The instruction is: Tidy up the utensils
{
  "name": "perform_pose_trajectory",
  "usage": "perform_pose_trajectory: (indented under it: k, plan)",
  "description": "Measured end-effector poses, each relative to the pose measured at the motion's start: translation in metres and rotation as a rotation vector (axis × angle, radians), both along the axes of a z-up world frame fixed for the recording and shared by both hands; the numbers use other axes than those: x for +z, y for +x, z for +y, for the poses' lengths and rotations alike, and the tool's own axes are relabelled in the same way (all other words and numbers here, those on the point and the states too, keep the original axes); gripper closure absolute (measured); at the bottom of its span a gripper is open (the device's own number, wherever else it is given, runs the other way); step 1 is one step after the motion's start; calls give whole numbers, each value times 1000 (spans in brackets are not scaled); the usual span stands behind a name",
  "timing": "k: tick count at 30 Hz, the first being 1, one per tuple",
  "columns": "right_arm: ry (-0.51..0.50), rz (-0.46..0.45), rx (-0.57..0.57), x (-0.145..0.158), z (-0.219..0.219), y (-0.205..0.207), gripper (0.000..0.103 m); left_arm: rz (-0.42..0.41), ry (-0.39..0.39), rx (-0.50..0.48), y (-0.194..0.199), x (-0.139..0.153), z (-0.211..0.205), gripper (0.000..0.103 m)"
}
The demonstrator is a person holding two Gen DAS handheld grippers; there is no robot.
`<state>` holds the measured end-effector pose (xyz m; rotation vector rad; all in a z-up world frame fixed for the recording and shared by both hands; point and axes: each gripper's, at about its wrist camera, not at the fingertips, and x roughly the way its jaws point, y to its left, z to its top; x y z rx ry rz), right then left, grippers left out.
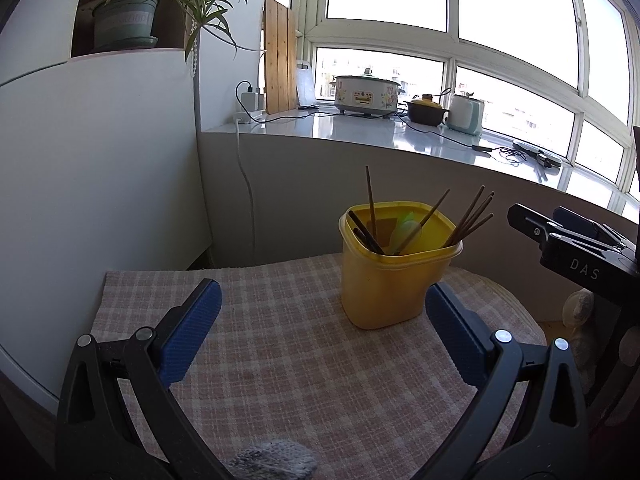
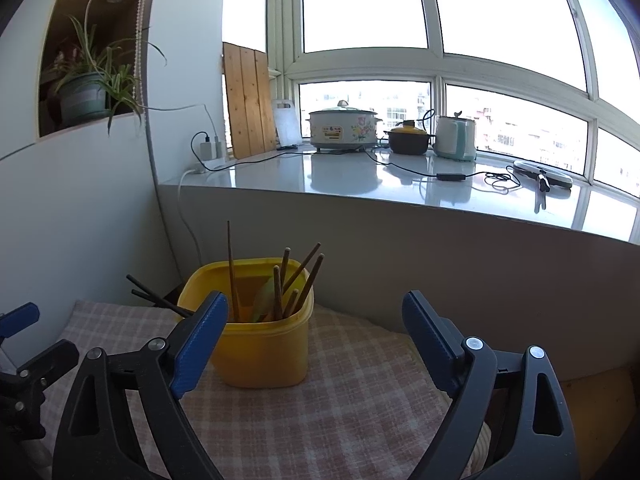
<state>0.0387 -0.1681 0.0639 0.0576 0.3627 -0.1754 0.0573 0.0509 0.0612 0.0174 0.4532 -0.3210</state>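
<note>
A yellow plastic container (image 1: pixel 394 276) stands upright on a pink checked cloth (image 1: pixel 280 360). It holds several wooden chopsticks (image 1: pixel 470 218), dark chopsticks (image 1: pixel 366 234) and a light green utensil (image 1: pixel 404 230). My left gripper (image 1: pixel 322 308) is open and empty, just in front of the container. In the right wrist view the container (image 2: pixel 260 344) sits close behind my left fingertip (image 2: pixel 204 332). My right gripper (image 2: pixel 316 324) is open and empty. It also shows at the right edge of the left wrist view (image 1: pixel 576 248).
A grey ledge wall (image 1: pixel 360 184) rises behind the cloth, topped by a white counter (image 2: pixel 360 176) with a cooker (image 2: pixel 344 128), a dark pot (image 2: pixel 408 138), a kettle (image 2: pixel 456 138) and cables. A white wall (image 1: pixel 100 160) is at the left.
</note>
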Motion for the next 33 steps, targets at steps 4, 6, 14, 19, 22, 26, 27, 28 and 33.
perform_pose_trajectory:
  k: [4, 6, 14, 19, 22, 26, 27, 28, 33]
  plan:
    - [0, 6, 2, -1, 0, 2, 14, 2, -1, 0, 1, -1, 1, 0]
    - [2, 4, 1, -1, 0, 2, 14, 3, -1, 0, 1, -1, 1, 0]
    - [6, 4, 2, -1, 0, 2, 14, 6, -3, -3, 2, -1, 1, 0]
    - [10, 6, 6, -1, 2, 2, 14, 5, -2, 1, 3, -3, 2, 0]
    - [10, 6, 8, -1, 2, 1, 14, 4, -1, 3, 2, -4, 3, 0]
    - [9, 4, 9, -1, 3, 0, 14, 2, -1, 2, 2, -4, 3, 0]
    - [10, 4, 10, -1, 3, 0, 14, 3, 0, 3, 2, -3, 3, 0]
    - [10, 4, 10, -1, 3, 0, 14, 3, 0, 3, 2, -3, 3, 0]
    - [12, 7, 12, -1, 3, 0, 14, 2, 0, 3, 1, -3, 3, 0]
